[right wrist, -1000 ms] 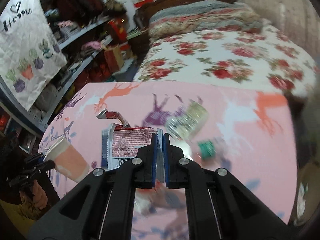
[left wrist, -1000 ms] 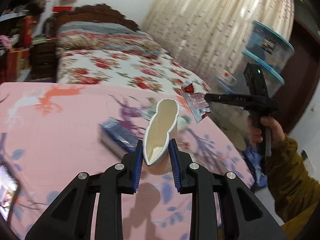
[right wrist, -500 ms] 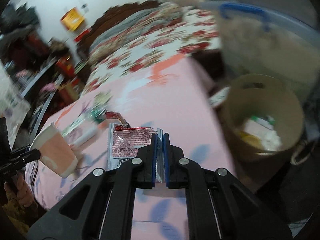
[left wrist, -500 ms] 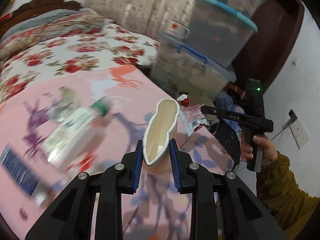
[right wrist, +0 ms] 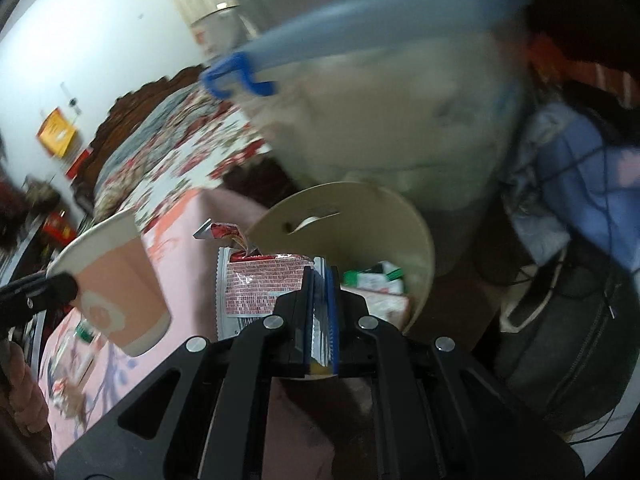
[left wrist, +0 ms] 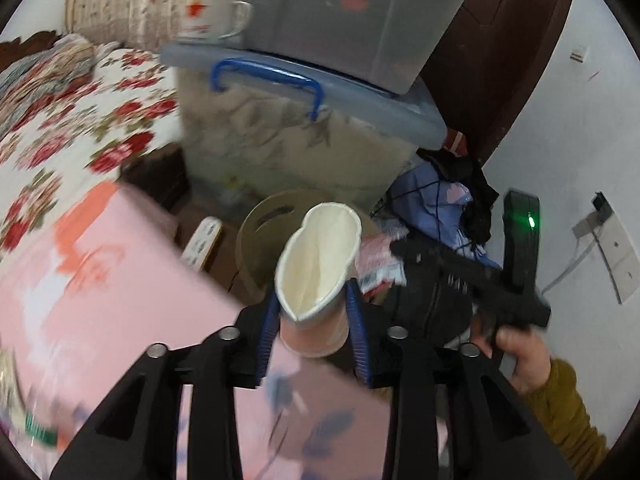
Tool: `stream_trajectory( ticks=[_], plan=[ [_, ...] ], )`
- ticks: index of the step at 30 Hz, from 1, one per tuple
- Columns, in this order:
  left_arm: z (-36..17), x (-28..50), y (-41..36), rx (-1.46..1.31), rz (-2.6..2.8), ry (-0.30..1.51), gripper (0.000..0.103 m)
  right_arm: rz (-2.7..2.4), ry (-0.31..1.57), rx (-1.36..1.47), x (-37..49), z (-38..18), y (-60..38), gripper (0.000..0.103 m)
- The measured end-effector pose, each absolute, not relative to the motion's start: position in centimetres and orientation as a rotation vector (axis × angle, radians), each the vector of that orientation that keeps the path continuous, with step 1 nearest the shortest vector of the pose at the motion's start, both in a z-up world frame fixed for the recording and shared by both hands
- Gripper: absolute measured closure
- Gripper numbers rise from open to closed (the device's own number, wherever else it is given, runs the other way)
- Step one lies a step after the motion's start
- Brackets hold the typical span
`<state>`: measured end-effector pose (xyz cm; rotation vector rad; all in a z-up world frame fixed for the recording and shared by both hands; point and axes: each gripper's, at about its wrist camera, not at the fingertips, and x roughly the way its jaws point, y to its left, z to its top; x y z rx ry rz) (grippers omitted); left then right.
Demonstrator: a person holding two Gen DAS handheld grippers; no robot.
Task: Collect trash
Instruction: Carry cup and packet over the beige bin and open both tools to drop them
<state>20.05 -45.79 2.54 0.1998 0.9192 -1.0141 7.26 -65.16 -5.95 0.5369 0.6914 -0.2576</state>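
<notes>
Pinching a squashed paper cup (left wrist: pixel 316 264) by its sides, the left gripper (left wrist: pixel 314 316) is held over the pink table's (left wrist: pixel 120 300) edge — near the tan bin (right wrist: pixel 416 240). Right gripper (right wrist: pixel 320 312), fingers clamped on a red-brick snack wrapper (right wrist: pixel 260 288), is held beside it — right at the bin's rim.

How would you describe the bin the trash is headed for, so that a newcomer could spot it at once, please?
Start at the big translucent storage box with the blue handle beside the floral bed. On the floor right in front of it, off the corner of the pink tablecloth, stands a round tan wastebasket. Unlike the boxes, it is open-topped, with a slot handle and wrappers inside.
</notes>
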Motion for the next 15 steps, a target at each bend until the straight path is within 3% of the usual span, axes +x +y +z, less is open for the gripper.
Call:
stream_trajectory(
  ticks=[2,3,4,6,8,15],
  plan=[
    [1.4,20.8,-48.7,0.226,-1.007,0.910,0.059,-0.268,0.676,0.563,7.6,-6.9,-66.2,0.091],
    [0.7,21.2,-49.8,0.250,-0.975,0.909,0.039,-0.276,0.684,0.583,7.9,-7.6,-66.7,0.090],
    [0.2,21.5,-50.6,0.264,-0.942,0.906,0.035,-0.274,0.694,0.606,8.2,-8.2,-67.0,0.087],
    [-0.9,22.1,-51.3,0.270,-0.907,0.925,0.036,-0.261,0.690,0.633,8.3,-8.8,-66.9,0.075],
    [-1.2,22.2,-50.5,0.236,-0.917,0.944,0.036,-0.267,0.667,0.623,7.9,-8.8,-66.4,0.024],
    [0.1,19.1,-44.5,0.173,-0.939,0.946,0.035,-0.229,0.576,0.617,5.8,-7.2,-63.1,0.023]
  ],
)
